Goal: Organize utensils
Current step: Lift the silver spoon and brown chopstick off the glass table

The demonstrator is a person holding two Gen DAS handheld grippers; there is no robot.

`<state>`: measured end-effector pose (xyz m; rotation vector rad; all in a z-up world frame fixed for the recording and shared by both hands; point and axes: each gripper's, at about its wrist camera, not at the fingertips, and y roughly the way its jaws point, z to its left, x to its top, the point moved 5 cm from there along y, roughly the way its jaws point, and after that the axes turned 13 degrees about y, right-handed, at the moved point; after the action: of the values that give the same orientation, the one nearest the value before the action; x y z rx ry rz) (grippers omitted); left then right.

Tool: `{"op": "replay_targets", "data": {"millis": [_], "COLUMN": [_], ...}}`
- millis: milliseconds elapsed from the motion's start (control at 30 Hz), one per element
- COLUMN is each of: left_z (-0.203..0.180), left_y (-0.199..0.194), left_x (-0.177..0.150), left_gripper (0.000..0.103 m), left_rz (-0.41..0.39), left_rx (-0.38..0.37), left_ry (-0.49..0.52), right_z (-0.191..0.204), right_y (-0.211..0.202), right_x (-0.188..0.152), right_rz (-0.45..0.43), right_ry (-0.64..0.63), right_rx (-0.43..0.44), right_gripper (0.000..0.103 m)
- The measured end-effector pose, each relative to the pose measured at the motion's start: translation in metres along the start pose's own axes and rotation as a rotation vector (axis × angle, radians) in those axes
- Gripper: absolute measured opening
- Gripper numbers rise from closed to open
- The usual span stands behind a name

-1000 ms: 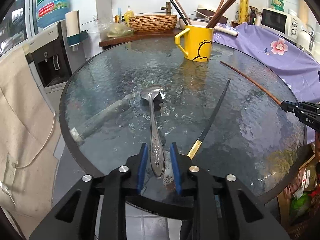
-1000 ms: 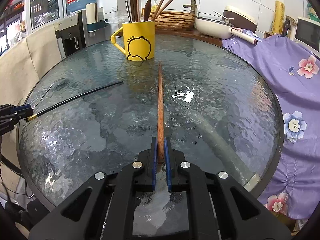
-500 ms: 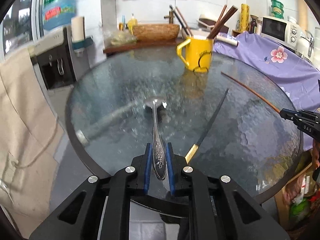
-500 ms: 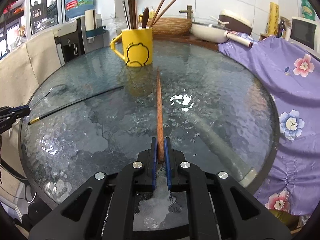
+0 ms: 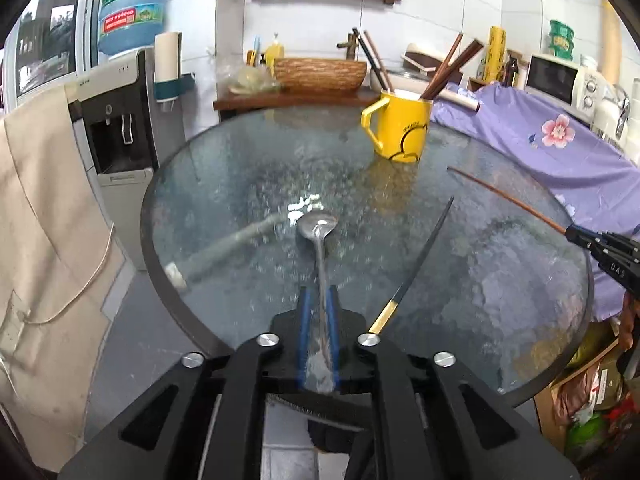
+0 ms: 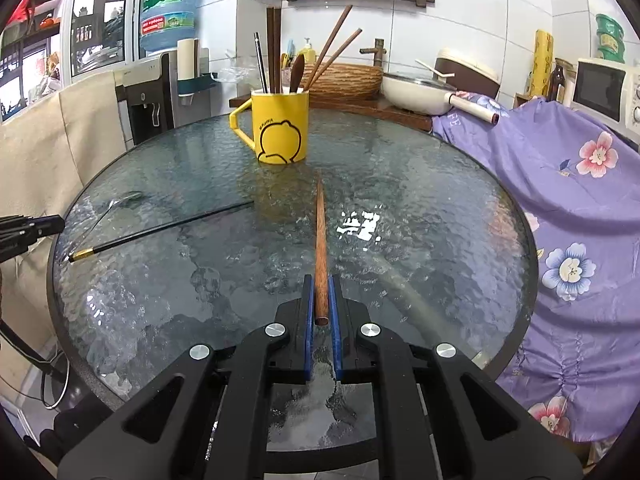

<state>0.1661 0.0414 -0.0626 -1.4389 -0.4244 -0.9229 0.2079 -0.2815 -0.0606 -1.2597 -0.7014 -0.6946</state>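
**Both hands loaded**

Our left gripper [image 5: 319, 304] clamps the spoon [image 5: 319, 240] handle, its jaws having just eased slightly. Our right gripper [image 6: 320, 300] pinches the wooden chopstick [image 6: 320, 240]. The black chopstick [image 6: 160, 232] lies on the table [image 6: 440, 220] near the yellow mug [image 6: 280, 124].

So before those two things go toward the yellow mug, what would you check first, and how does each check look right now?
1. Right gripper jaws clamped on the wooden chopstick: ok.
2. Left gripper jaws have just been opening a little around the spoon handle; firm hold: cannot tell.
3. Spoon bowl lifted off the glass table: cannot tell.
4. Yellow mug upright, with room among the utensils standing in it: ok.
5. Black chopstick lies on the glass beside the spoon, not between the jaws: ok.
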Motion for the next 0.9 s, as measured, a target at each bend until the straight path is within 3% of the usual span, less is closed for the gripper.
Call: {"op": "replay_targets", "data": {"millis": [33,100,500,700,767,900], "left_z": [-0.001,-0.004,-0.016,-0.021,-0.021,-0.024], "left_y": [0.001,-0.001,-0.002,0.004,0.006,0.007], "left_x": [-0.001,-0.002,-0.030,-0.027,-0.026,-0.025], "left_gripper": [0.028,0.032,0.032,0.032,0.032,0.016], "left_rz": [0.005,-0.005,0.053,0.036,0.028,0.008], "left_rx": [-0.004,-0.028,-0.024,0.013,0.023,0.044], "left_ry": [0.000,-0.016,0.035,0.073,0.078,0.090], "right_z": [0.000,0.000,0.000,0.001,0.001,0.000], "right_y": [0.002,0.005,0.013,0.016,0.017,0.017], "right_x": [-0.001,-0.003,-0.006,-0.007,-0.007,-0.009], "right_rz": [0.006,0.016,0.037,0.042,0.043,0.042], "right_ry": [0.001,0.002,0.020,0.023,0.024,0.032], "right_rx": [-0.001,-0.003,0.006,0.009,0.008,0.006], "right_gripper": [0.008,0.008,0.008,0.008,0.008,0.008]}}
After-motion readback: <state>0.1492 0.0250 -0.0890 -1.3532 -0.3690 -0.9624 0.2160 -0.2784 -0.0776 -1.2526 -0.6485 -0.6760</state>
